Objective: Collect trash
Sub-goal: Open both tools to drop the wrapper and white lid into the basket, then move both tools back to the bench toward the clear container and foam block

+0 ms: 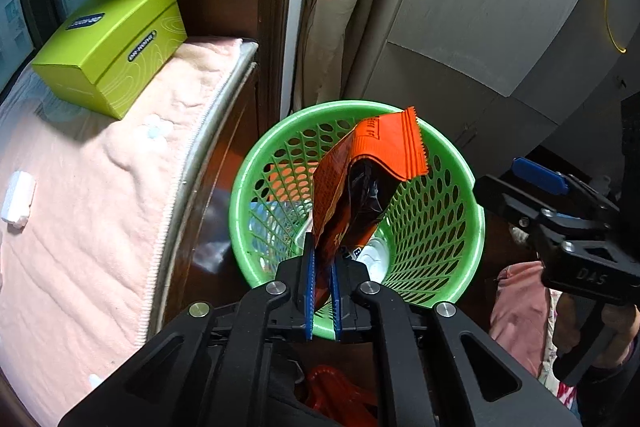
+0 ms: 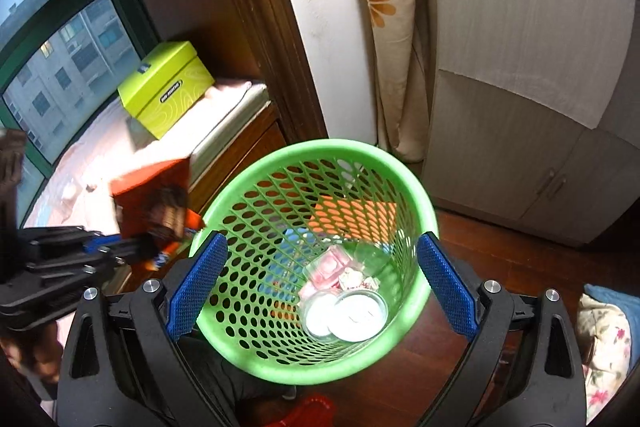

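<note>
My left gripper is shut on the bottom corner of an orange snack wrapper, which stands up over the mouth of the green mesh bin. From the right wrist the same wrapper appears blurred at the left, just outside the bin's rim, with the left gripper below it. My right gripper hangs open above the bin, its blue pads wide apart and nothing between them. Clear plastic cups and pink crumpled trash lie at the bin's bottom. In the left wrist view the right gripper sits at the right, held by a hand.
A lime-green box rests on a pink-covered ledge to the left, with a small white foam piece on it. Behind the bin stand a wooden post, a floral curtain and grey cabinet doors. Something red lies on the floor below.
</note>
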Tool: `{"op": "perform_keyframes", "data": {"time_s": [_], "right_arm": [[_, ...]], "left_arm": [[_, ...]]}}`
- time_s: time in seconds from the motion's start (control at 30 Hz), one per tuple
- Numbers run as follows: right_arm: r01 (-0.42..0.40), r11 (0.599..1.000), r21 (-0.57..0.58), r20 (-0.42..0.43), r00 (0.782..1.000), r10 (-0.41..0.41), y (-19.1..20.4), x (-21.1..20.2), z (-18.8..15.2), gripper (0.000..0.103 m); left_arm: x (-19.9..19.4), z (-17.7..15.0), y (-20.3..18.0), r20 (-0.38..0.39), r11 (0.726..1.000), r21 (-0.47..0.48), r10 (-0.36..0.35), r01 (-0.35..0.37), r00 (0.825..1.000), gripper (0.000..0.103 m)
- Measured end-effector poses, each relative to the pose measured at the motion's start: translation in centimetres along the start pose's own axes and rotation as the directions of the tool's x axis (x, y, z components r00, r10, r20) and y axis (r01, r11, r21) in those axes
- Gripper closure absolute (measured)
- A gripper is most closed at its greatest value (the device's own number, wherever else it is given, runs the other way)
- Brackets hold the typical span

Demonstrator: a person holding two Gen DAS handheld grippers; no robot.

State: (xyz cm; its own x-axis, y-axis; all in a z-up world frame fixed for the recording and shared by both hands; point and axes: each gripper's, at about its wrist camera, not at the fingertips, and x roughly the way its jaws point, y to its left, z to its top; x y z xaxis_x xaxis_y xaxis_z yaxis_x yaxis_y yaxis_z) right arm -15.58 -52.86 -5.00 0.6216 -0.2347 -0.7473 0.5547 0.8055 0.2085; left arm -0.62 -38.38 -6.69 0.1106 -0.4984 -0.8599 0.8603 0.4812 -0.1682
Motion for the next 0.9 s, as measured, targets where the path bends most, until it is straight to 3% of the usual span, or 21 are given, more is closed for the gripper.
{"op": "perform_keyframes", "data": {"time_s": [0.17,0.23,0.27,0.3,0.63,0.9], "right_arm": [[-0.008,1.000,0.020,0.016,1.000,0.008,-0.6,-0.7,0.1,0.008],[-0.010,1.000,0.026,0.018,1.000,0.009,-0.8,-0.9,0.2,0.008],[-0.010,1.000,0.028,0.019,1.000,0.010,-0.8,-0.9,0.2,0.008],[-0.010,0.999,0.030,0.019,1.000,0.010,-0.9,-1.0,0.2,0.008],[-0.028,0.999,0.017,0.015,0.999,0.028,0.0,-1.0,0.3,0.008],[-0.071,0.997,-0.023,-0.007,0.997,0.071,2.9,-0.1,0.7,0.008]], "left_arm": [[1.0,0.2,-0.7,-0.018,1.000,-0.002,-0.024,0.024,1.000,0.086],[1.2,0.3,-0.8,-0.015,1.000,0.002,-0.030,0.030,0.999,0.077],[1.2,0.2,-0.9,-0.013,1.000,0.002,-0.028,0.028,1.000,0.064],[1.1,0.2,-0.9,-0.007,1.000,0.000,-0.024,0.024,1.000,0.059],[-0.7,-0.4,1.4,0.019,0.999,-0.050,0.001,0.000,1.000,0.051],[-4.3,-1.5,6.5,0.061,0.984,-0.131,0.134,-0.125,0.989,0.042]]}}
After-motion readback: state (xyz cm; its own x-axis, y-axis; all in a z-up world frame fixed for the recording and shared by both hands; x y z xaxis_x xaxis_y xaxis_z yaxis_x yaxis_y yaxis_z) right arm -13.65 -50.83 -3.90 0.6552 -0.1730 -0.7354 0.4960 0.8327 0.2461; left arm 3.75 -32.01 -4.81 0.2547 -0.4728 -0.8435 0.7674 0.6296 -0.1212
